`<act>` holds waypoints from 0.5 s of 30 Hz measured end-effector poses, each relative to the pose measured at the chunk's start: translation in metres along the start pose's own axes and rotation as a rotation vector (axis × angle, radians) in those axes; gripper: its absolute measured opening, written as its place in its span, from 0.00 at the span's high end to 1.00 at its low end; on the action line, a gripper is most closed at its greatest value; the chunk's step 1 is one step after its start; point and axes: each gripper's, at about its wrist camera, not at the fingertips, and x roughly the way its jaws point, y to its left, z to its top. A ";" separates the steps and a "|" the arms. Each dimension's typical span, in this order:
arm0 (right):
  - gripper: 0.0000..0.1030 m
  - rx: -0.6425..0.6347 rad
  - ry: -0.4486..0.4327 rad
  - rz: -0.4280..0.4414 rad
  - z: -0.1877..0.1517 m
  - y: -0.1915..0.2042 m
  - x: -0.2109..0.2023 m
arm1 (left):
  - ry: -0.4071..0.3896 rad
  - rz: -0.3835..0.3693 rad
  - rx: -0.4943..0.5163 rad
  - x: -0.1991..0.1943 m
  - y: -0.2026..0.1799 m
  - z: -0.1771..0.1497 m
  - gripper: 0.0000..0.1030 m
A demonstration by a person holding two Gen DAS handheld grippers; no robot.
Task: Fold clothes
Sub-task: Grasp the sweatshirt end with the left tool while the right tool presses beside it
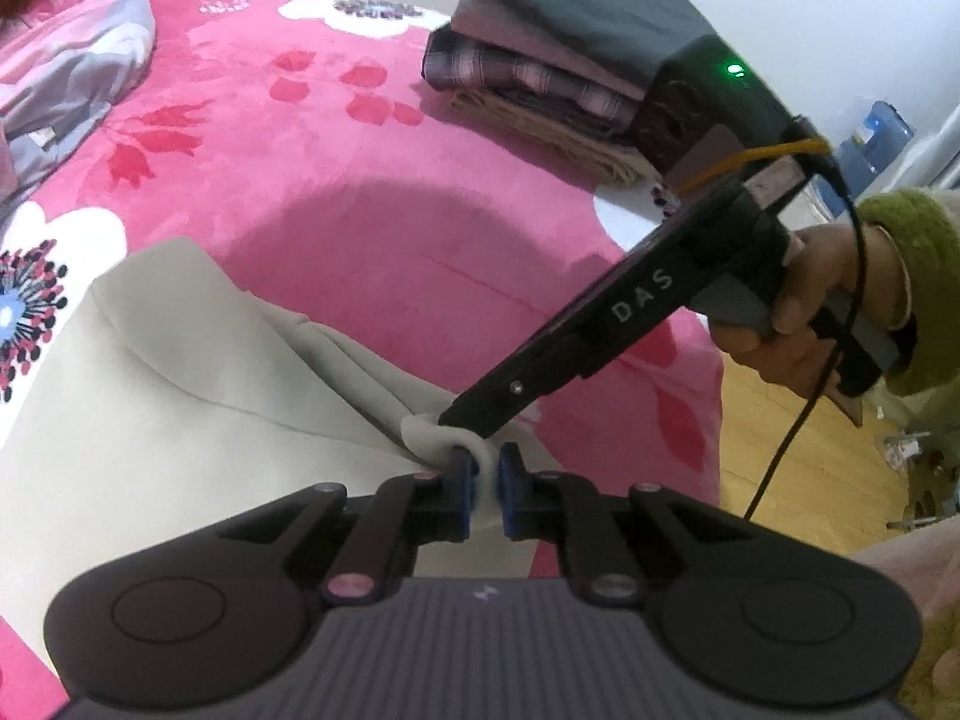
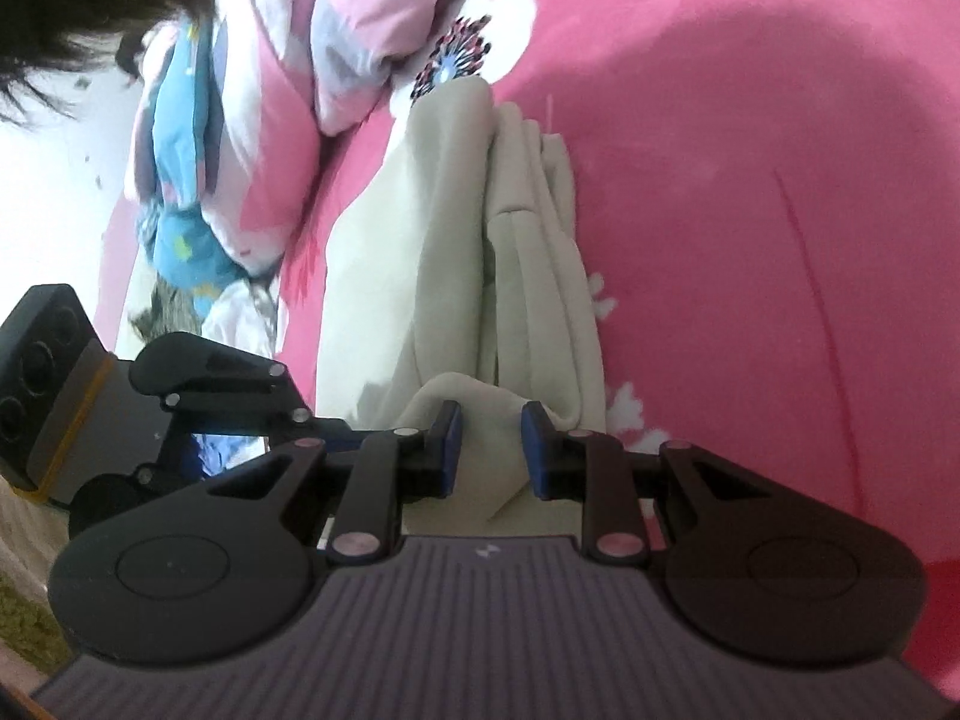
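Note:
A cream garment (image 1: 150, 372) lies bunched in long folds on the pink flowered blanket (image 1: 360, 180). My left gripper (image 1: 485, 474) is shut on a rolled edge of it, the cloth pinched between the blue pads (image 1: 462, 480). My right gripper (image 2: 491, 444) is shut on a thicker wad of the same cream garment (image 2: 456, 228). In the left wrist view the right gripper (image 1: 465, 423) reaches in from the right, its tips on the cloth just beyond my left fingertips. A hand (image 1: 798, 312) in a green sleeve holds it.
A stack of folded clothes (image 1: 540, 66), dark green on top, sits at the far right of the bed. A rumpled pink and blue quilt (image 2: 252, 90) lies at the far left. The bed edge and wooden floor (image 1: 810, 456) are to the right.

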 end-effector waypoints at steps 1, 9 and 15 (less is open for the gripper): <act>0.79 -0.018 0.009 -0.011 0.002 0.001 0.000 | -0.009 0.003 -0.001 -0.002 -0.001 0.000 0.91; 0.80 -0.046 0.084 0.020 0.013 0.002 0.016 | -0.016 0.028 -0.022 -0.004 -0.007 0.000 0.90; 0.85 0.093 0.119 0.188 0.018 -0.019 0.021 | -0.031 0.003 -0.087 -0.009 -0.001 -0.001 0.85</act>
